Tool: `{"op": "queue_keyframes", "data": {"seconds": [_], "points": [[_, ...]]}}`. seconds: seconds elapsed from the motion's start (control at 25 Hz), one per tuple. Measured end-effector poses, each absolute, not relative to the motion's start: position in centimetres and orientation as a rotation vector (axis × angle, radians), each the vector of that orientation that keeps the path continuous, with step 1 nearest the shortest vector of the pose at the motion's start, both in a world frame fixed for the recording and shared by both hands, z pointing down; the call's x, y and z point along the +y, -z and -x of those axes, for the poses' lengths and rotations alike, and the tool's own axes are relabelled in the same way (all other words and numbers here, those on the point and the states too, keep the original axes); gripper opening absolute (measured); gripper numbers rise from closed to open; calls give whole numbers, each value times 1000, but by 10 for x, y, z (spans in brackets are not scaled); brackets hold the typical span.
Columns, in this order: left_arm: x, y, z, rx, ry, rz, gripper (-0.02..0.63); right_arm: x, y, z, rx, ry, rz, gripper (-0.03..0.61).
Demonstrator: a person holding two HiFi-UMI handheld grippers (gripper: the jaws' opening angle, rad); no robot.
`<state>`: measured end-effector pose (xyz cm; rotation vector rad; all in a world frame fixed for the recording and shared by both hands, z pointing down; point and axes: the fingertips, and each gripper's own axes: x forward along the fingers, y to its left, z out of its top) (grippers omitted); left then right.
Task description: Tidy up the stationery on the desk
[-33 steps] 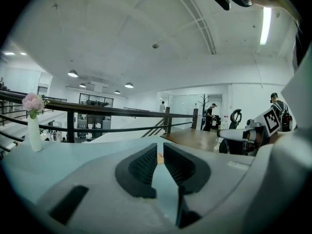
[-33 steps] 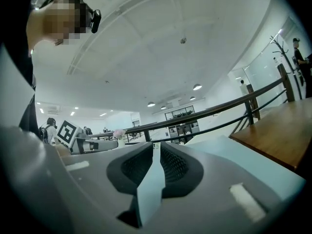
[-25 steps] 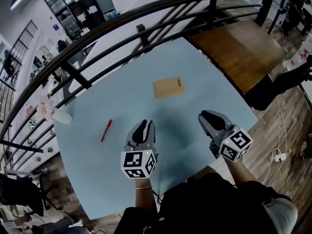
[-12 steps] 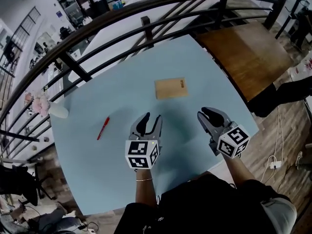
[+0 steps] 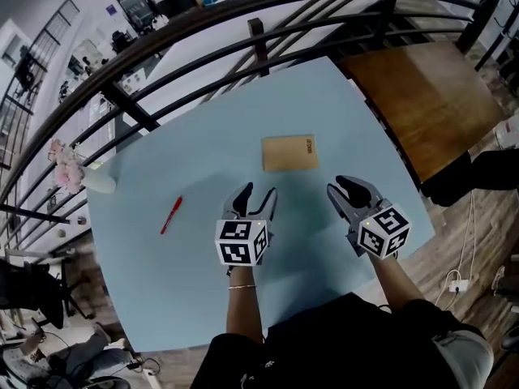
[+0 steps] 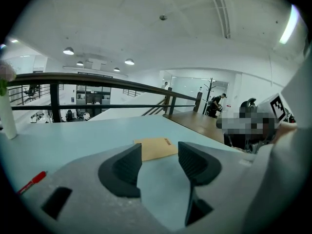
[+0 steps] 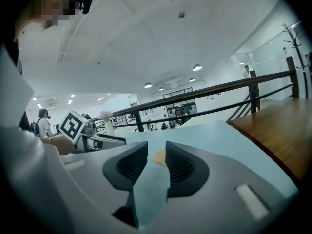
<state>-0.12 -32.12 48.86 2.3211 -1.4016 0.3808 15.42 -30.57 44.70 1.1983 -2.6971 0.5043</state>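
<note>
A brown paper notebook lies flat on the light blue desk, at mid-far. A red pen lies to the left, well apart from it. My left gripper hovers just short of the notebook with its jaws open and nothing between them; in the left gripper view the notebook shows beyond the jaws and the pen at lower left. My right gripper hangs to the right of the notebook, its jaws a narrow gap apart and empty; a corner of the notebook shows through that gap.
A white vase with pink flowers stands at the desk's far left edge. A dark metal railing runs behind the desk. A brown wooden table adjoins on the right. The desk's right edge lies close to my right gripper.
The left gripper's jaws have spread from nearly closed to open. Both grippers have edged slightly forward toward the notebook. The notebook and pen have stayed put.
</note>
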Motion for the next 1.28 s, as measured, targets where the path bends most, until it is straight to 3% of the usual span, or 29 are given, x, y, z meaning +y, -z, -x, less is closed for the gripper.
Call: {"op": "queue_keyframes", "data": {"seconds": [1.28], "points": [[-414,-605,-3,-1302,-538,-2036,345,-407,-575,-136,-2389,-637,-980,216]]}}
